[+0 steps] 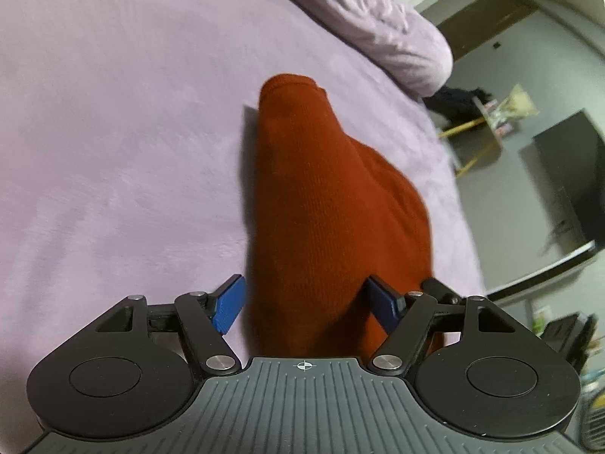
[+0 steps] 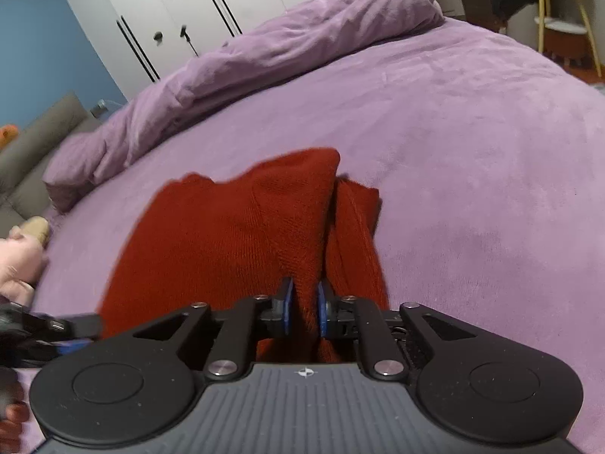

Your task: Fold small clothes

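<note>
A rust-red knitted garment (image 1: 321, 208) lies on the purple bed cover (image 1: 113, 132), stretching away from my left gripper (image 1: 305, 304) toward a rounded far end. The left jaws stand wide, and the cloth runs between the blue pads (image 1: 228, 308) without being pinched. In the right wrist view the same red garment (image 2: 227, 234) is bunched into a raised fold. My right gripper (image 2: 304, 306) is shut on that fold, which rises to a peak past the pads. A dark blurred shape with a blue part (image 2: 56, 335) at the lower left looks like the other gripper.
A rumpled purple duvet (image 2: 245, 56) is heaped along the far side of the bed (image 2: 472, 151). White wardrobe doors (image 2: 189, 7) stand behind it. A pink plush toy (image 2: 19, 261) and grey cushion (image 2: 41, 140) sit left. A yellow-legged stool (image 1: 476, 140) and dark furniture (image 1: 567, 174) stand beyond the bed's right edge.
</note>
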